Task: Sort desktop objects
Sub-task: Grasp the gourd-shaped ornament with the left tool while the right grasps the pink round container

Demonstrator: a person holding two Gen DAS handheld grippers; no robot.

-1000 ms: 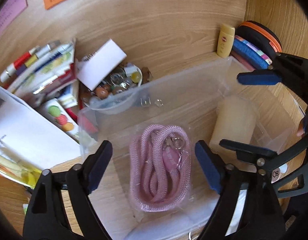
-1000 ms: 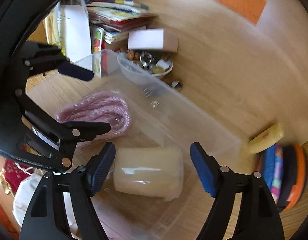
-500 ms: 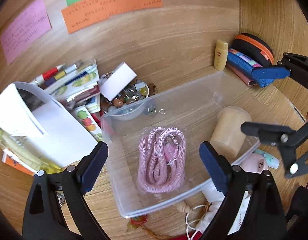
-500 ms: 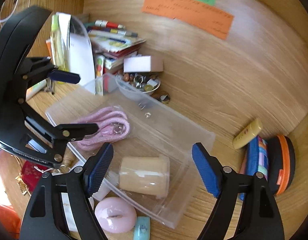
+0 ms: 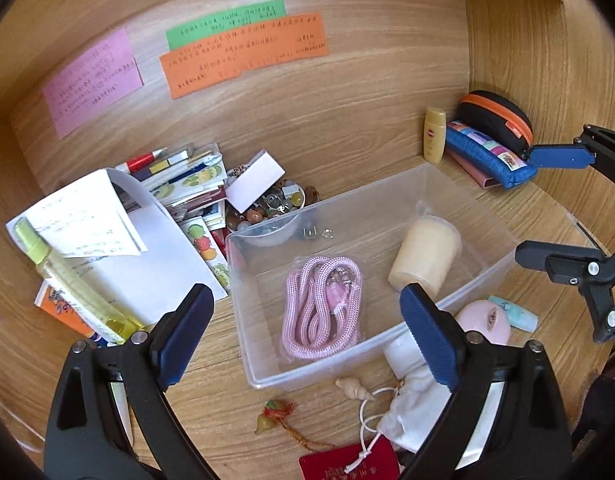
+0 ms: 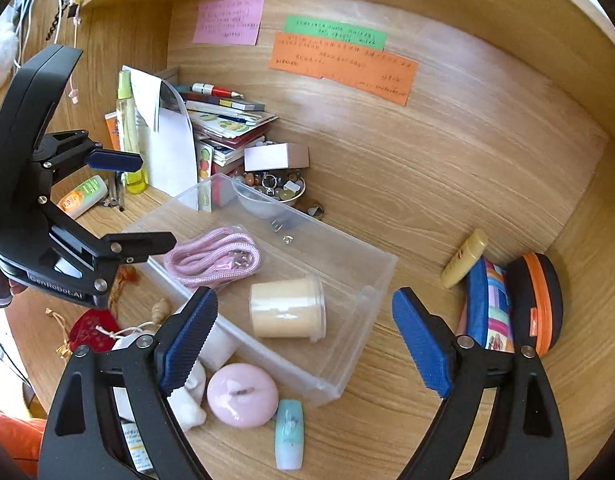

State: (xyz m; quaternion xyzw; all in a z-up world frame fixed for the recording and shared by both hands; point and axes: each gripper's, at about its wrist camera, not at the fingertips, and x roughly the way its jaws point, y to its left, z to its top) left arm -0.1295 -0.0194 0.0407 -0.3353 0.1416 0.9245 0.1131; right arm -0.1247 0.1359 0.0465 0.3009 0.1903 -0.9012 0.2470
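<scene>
"GenRobot.AI" printed in white on left gripper (image 6: 123, 204) body, right wrist view. Handwriting on pink note (image 6: 228, 20), green note (image 6: 334, 33), orange note (image 6: 342, 67): illegible.

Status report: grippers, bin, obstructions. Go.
Left gripper open, empty; right gripper opening, empty. Clear bin holds pink cord, cream jar. Pink disc beside bin; no obstruction.

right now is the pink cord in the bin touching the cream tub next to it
Apart. In the left wrist view, bare bin floor shows between the pink cord and the cream tub; the right wrist view shows the same gap.
</scene>
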